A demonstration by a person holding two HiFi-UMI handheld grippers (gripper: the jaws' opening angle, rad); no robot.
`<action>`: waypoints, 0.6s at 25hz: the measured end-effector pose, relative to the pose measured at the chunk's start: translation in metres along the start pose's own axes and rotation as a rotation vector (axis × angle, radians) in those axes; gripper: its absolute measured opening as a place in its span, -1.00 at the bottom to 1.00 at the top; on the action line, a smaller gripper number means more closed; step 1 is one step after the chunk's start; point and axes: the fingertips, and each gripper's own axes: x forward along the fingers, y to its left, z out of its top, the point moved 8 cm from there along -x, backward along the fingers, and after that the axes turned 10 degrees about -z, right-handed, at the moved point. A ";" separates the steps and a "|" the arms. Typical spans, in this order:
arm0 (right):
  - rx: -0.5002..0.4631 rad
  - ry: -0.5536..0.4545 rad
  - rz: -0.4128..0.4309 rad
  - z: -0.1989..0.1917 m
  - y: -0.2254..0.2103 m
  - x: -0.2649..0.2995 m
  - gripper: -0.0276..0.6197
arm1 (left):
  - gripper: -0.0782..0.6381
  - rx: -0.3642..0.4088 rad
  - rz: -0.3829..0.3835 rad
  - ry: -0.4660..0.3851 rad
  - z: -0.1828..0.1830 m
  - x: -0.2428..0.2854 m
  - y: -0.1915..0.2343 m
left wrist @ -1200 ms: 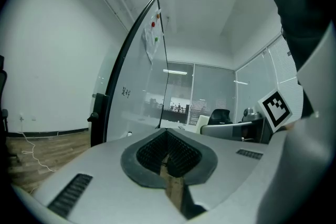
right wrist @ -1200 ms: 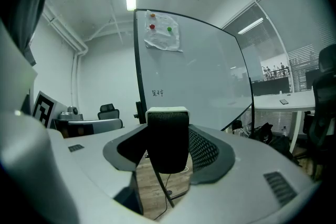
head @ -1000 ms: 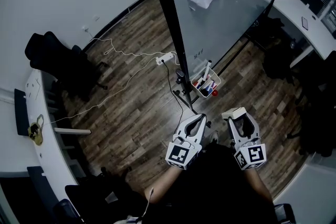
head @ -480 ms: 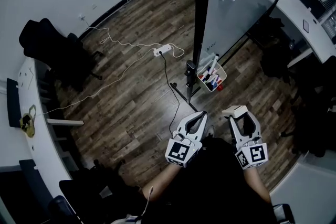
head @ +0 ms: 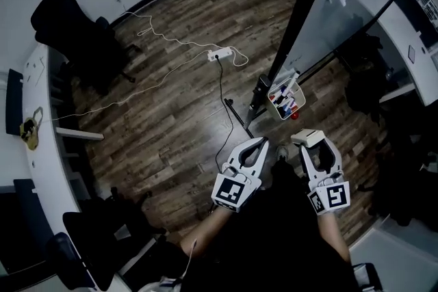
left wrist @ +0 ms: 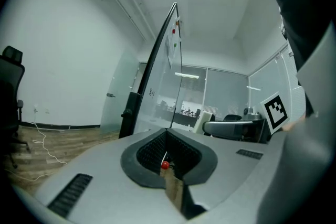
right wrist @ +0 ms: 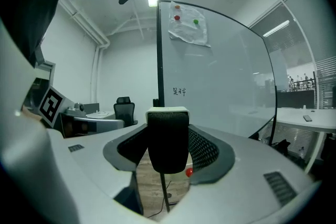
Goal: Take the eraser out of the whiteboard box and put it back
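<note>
Holding the eraser [right wrist: 167, 139] clamped in the right gripper [head: 310, 149] near the whiteboard box [head: 300, 106], ready for the return drop, left gripper [head: 262, 142] pinched together, empty, standing by.

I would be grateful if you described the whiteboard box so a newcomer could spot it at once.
Find the tall whiteboard and follow its black side post down to the foot. The whiteboard box is there, a small pale open tub. It alone bristles with markers, unlike the white power strip further out on the floor.
</note>
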 end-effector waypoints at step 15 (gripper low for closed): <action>-0.043 0.042 0.347 -0.005 -0.047 0.101 -0.17 | -0.76 0.002 0.233 0.000 0.002 0.058 0.024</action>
